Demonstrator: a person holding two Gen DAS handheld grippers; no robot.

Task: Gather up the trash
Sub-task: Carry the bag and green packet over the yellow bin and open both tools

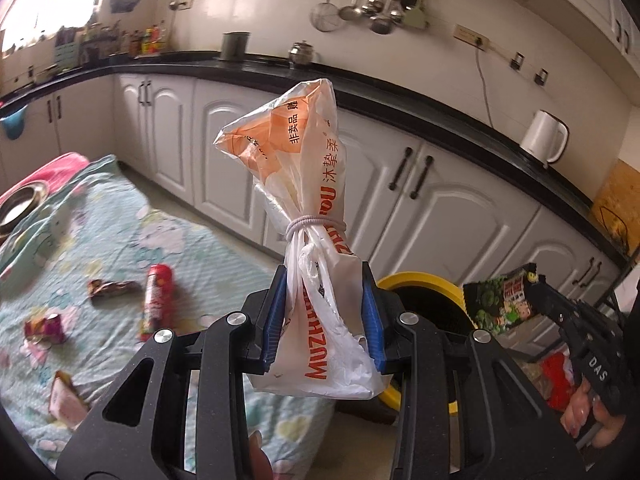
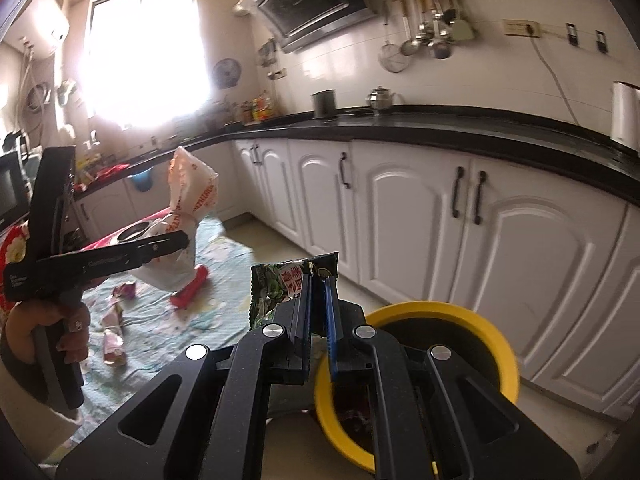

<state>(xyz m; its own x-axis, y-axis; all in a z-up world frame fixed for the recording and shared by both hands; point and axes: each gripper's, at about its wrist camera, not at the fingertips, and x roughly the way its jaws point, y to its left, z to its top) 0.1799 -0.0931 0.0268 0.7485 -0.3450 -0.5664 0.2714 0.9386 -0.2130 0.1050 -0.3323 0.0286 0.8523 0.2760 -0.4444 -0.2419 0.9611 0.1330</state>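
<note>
My left gripper (image 1: 325, 300) is shut on a white and orange plastic bag (image 1: 308, 184) tied with a hair band, held in the air beside the yellow-rimmed trash bin (image 1: 420, 280). The bag also shows in the right wrist view (image 2: 188, 216). My right gripper (image 2: 317, 300) is shut on a green snack wrapper (image 2: 276, 284), held just left of the bin's rim (image 2: 492, 328). The wrapper also shows in the left wrist view (image 1: 504, 300). A red can (image 1: 157, 292) and several small wrappers (image 1: 112, 288) lie on the table's patterned cloth (image 1: 120, 240).
White cabinets (image 1: 440, 208) under a black countertop (image 1: 400, 100) run behind the bin. A white kettle (image 1: 544, 140) stands on the counter. A metal bowl (image 1: 16, 208) sits at the table's far left. Some trash lies inside the bin (image 2: 352, 416).
</note>
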